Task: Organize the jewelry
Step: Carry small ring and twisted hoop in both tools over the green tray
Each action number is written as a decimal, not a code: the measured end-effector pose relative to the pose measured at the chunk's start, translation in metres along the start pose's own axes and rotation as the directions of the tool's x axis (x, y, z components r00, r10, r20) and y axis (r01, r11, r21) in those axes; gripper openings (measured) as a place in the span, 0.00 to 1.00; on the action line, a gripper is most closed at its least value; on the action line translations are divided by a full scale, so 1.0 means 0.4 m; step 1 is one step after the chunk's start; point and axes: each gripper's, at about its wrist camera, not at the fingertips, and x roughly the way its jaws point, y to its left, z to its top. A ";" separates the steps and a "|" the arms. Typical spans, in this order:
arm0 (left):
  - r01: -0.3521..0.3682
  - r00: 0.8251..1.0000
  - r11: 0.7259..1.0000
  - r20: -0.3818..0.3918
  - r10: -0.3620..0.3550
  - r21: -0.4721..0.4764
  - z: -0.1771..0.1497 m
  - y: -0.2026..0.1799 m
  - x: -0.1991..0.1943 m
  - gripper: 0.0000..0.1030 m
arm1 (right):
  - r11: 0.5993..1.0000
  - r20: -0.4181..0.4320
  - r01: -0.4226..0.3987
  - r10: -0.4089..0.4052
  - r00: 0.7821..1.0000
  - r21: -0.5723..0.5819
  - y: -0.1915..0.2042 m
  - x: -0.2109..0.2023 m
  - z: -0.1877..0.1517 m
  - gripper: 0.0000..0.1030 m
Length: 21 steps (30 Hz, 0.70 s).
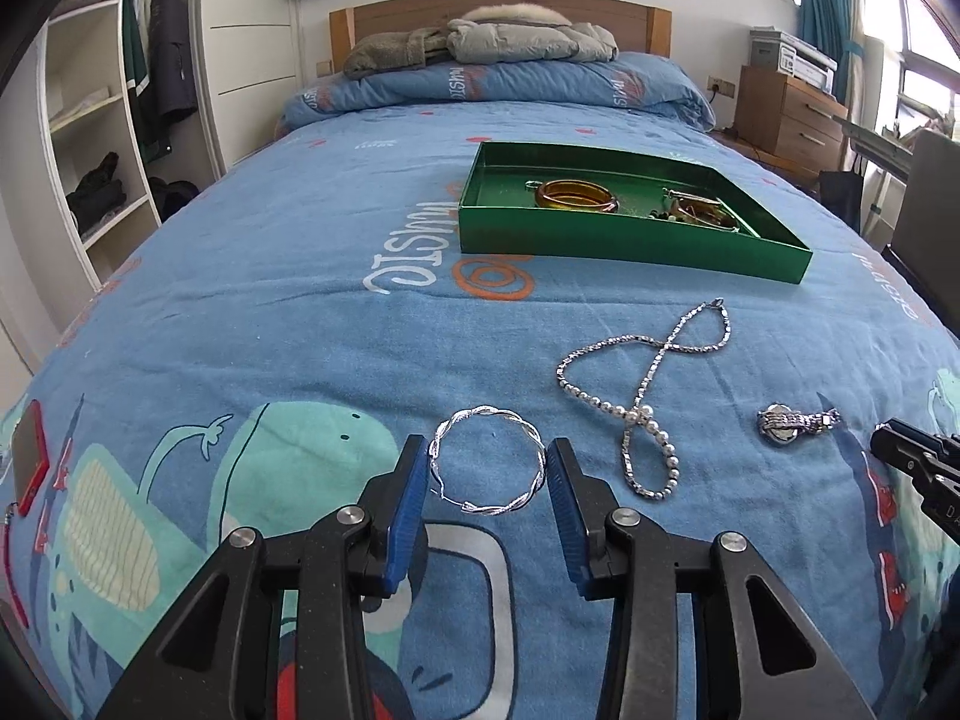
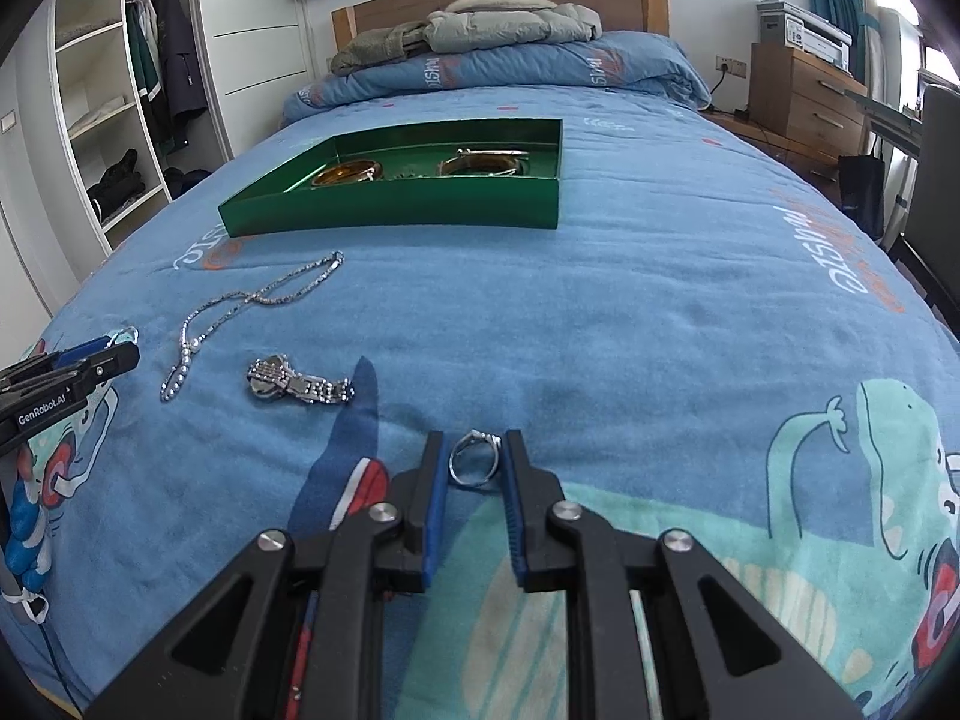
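One twisted silver bangle (image 1: 489,461) is pinched between the left claw's (image 1: 487,471) pads. One silver ring (image 2: 474,457) is pinched in the right claw (image 2: 474,461). Beyond: one pearl-and-chain necklace (image 1: 645,396), one watch (image 1: 792,423); farther, one green tray (image 1: 630,240) on the bed.

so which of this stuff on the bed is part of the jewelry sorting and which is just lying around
Part of the job:
- twisted silver bangle, between the left gripper pads
- ring, in the right gripper
- chain necklace
- silver watch
- green tray

Lying about:
- grey jacket
- red-edged item
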 end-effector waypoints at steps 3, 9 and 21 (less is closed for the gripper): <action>-0.014 0.999 1.000 0.030 0.013 0.028 0.001 -0.021 -0.059 0.39 | 1.000 0.011 -0.010 0.009 1.000 0.018 0.005 -0.034 -0.005 0.16; -0.012 0.995 0.999 0.095 0.007 0.049 0.000 -0.047 -0.174 0.39 | 1.000 0.071 -0.023 0.022 0.997 0.020 0.035 -0.140 -0.004 0.16; -0.020 0.981 0.999 0.192 0.011 0.046 -0.012 -0.053 -0.375 0.39 | 0.999 0.208 -0.040 0.041 0.977 -0.006 0.102 -0.377 -0.013 0.16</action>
